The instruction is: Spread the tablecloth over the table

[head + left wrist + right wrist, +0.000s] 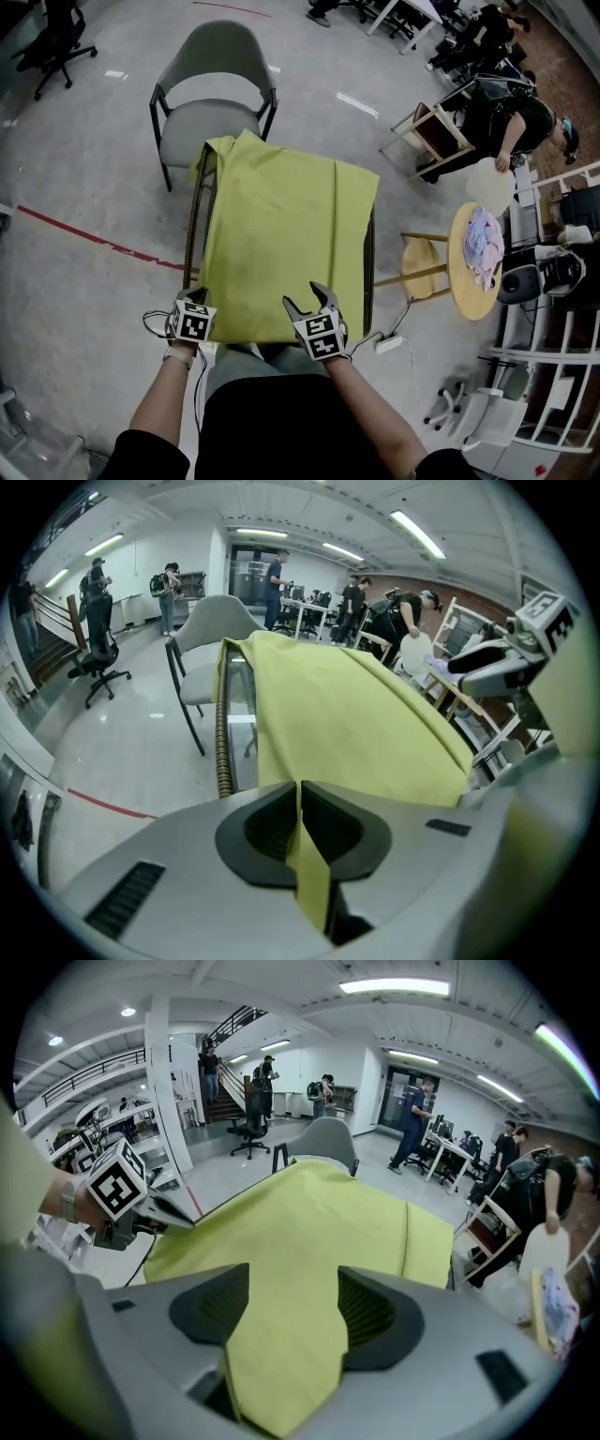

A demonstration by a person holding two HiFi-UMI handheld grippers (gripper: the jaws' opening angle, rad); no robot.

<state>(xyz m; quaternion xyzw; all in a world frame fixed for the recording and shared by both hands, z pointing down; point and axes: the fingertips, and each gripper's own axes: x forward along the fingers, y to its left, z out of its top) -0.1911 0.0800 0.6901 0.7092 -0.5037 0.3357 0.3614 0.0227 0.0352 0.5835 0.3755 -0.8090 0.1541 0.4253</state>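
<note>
Only its own view shows the left gripper [300, 789] pinching the yellow-green fabric tablecloth [352, 719] by its edge; the right gripper [292, 1283] gapes, cloth between its jaws.

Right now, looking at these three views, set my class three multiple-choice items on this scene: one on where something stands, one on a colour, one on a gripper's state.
1. Where does the grey padded metal-legged chair stand?
A. beyond the far end of the cloth-covered table
B. on top of it
C. under it

2. What colour is the fabric tablecloth?
A. red
B. yellow-green
C. white

3. What state is the left gripper in?
A. open and empty
B. shut on a cable
C. shut on the tablecloth

Key: 1 A, the head view shows the chair past the table's far edge. 2 B, every view shows yellow-green fabric. 3 C, the left gripper view shows a fold of tablecloth pinched between closed jaws.
</note>
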